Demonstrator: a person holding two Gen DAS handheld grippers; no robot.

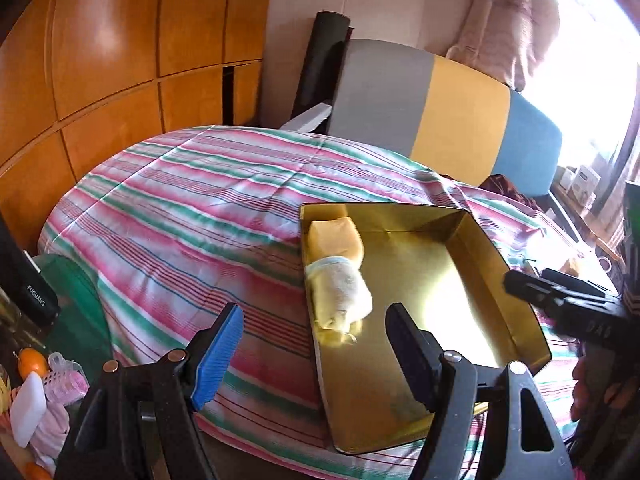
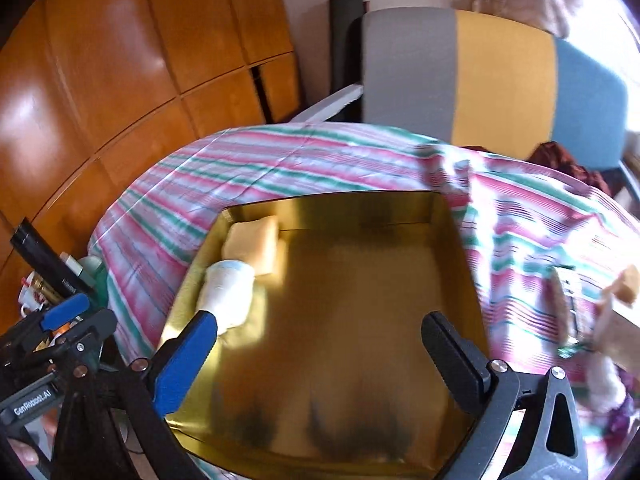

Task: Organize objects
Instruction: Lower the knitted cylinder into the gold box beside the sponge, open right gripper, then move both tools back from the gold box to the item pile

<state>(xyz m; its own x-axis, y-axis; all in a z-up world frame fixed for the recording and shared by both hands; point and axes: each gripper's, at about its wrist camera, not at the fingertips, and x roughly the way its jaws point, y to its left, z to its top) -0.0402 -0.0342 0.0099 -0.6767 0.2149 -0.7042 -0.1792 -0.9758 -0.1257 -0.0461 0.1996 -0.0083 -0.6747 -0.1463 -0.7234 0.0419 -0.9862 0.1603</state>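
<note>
A shiny gold tray (image 1: pixel 472 264) (image 2: pixel 360 300) lies on a striped cloth. In its left part lie a yellow sponge block (image 1: pixel 334 242) (image 2: pixel 256 242) and a white cloth roll (image 1: pixel 342 294) (image 2: pixel 228 294), touching each other. My left gripper (image 1: pixel 314 330) is open and empty, hovering over the tray's near left edge just below the roll. My right gripper (image 2: pixel 320 340) is open and empty above the tray's near half. It shows as a dark shape (image 1: pixel 568 300) at the right in the left wrist view.
The striped cloth (image 1: pixel 180 208) covers a round table. A grey, yellow and blue chair back (image 1: pixel 440 112) stands behind it. Small toiletries and a black bottle (image 1: pixel 36 292) crowd the left side. More loose items (image 2: pixel 600 312) lie on the cloth at the right.
</note>
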